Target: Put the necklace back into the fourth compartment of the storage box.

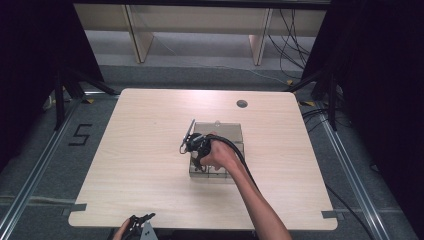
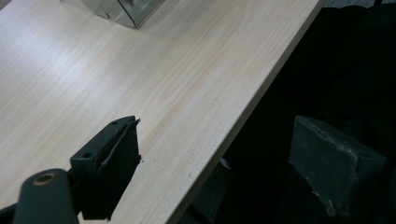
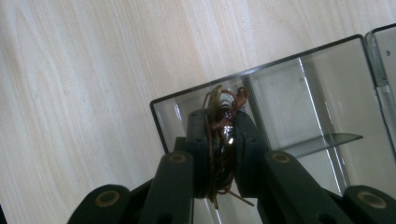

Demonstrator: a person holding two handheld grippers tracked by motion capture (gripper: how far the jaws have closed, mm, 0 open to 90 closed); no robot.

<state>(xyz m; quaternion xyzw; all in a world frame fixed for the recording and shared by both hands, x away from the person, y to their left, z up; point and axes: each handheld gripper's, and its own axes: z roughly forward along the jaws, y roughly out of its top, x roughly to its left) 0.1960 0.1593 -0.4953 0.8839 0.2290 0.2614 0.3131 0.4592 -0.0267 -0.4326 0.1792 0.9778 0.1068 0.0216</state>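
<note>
A clear plastic box with several compartments sits at the middle of the table. My right gripper hangs over its near-left corner, held by a hand. In the right gripper view the right gripper is shut on a tangled bundle of brown cord with small shiny beads, just above a corner compartment of the box. My left gripper rests at the table's near edge. Its jaws stand wide apart in the left gripper view, with nothing between them.
The light wooden table has a round cable hole at the back right. A corner of the clear box is far ahead of the left gripper. The table edge runs between the left jaws, with dark floor beyond.
</note>
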